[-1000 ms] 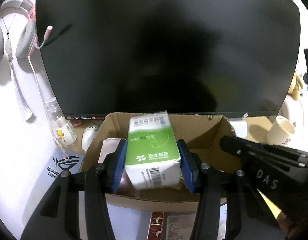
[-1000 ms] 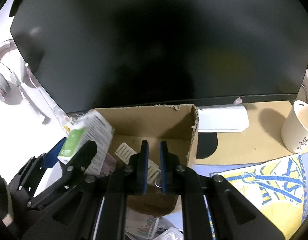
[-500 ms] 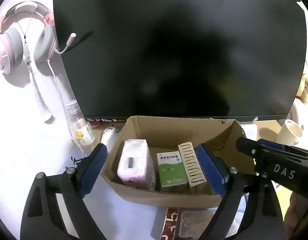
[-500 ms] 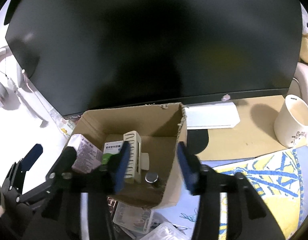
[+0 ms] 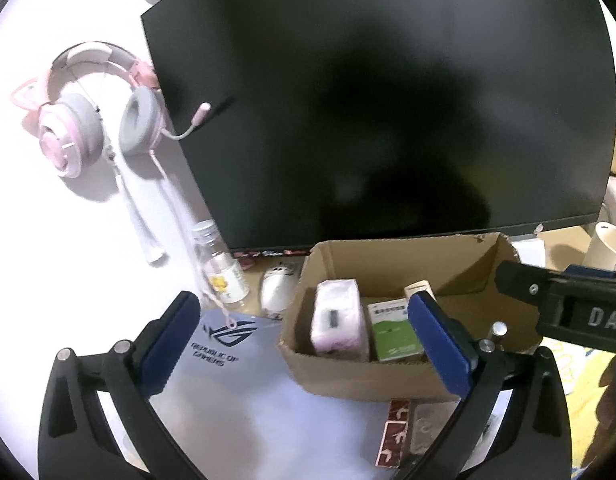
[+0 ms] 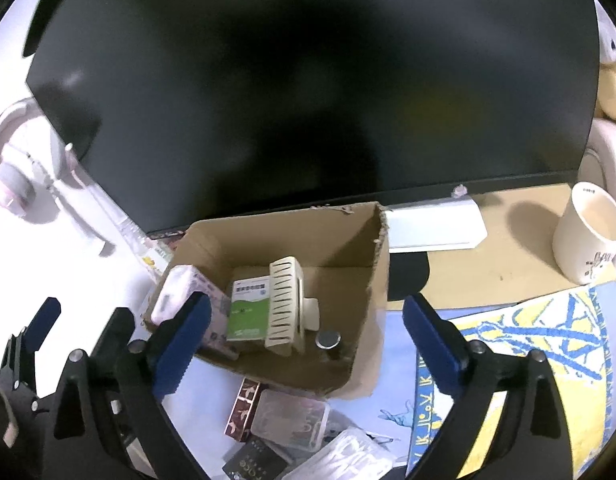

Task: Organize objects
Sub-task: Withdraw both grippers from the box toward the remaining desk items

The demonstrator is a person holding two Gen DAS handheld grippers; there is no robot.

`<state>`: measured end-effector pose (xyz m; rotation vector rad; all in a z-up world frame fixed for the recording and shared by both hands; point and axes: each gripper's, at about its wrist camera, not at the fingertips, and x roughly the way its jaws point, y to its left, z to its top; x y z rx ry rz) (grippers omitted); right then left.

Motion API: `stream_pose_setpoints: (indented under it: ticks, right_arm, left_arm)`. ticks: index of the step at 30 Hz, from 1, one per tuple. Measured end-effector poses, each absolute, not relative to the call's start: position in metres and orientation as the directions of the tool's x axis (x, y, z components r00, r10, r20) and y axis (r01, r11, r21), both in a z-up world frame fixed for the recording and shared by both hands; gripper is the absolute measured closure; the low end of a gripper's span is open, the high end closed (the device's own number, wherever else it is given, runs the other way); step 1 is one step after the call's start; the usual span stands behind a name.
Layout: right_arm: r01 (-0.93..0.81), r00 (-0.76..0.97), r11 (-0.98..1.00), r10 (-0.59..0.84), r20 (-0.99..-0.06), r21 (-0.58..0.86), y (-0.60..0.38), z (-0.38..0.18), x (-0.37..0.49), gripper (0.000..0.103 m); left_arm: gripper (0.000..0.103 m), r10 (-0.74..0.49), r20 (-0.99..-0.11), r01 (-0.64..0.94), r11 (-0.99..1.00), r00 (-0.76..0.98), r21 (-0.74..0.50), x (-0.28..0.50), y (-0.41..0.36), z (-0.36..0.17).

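Note:
An open cardboard box (image 5: 388, 376) (image 6: 340, 240) stands on the desk before the black monitor. Inside it stand a pink tissue pack (image 5: 340, 320) (image 6: 179, 292), a green-and-white medicine box (image 5: 394, 332) (image 6: 247, 308), a cream slotted holder (image 6: 285, 304) and a small metal-capped cylinder (image 6: 328, 338). My left gripper (image 5: 303, 340) is open and empty, above the box's front left. My right gripper (image 6: 303, 336) is open and empty, above the box's front. Loose card boxes and clear cases (image 6: 291, 420) lie in front of the box.
The monitor (image 5: 388, 100) fills the back. Pink headphones (image 5: 91, 120) hang at left; a small clear bottle (image 5: 219, 268) and white mouse (image 5: 275, 288) stand beside the box. A cream mug (image 6: 588, 236) and white flat device (image 6: 432, 226) sit at right on the desk mat.
My left gripper let go of the green-and-white medicine box into the cardboard box, opened wide and drew back up. My right gripper also opened and pulled back.

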<state>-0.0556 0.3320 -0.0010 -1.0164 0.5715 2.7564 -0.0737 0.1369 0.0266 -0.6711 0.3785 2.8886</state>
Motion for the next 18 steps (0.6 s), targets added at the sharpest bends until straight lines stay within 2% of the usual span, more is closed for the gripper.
stream_pose_setpoints:
  ticks: [18]
  right_arm:
    - [-0.278, -0.746, -0.929, 0.047, -0.665, 0.245, 0.315, -0.006, -0.012, 0.0]
  left_arm:
    - [0.0, 0.15, -0.508, -0.254, -0.957, -0.848, 0.142, -0.048, 0.117, 0.02]
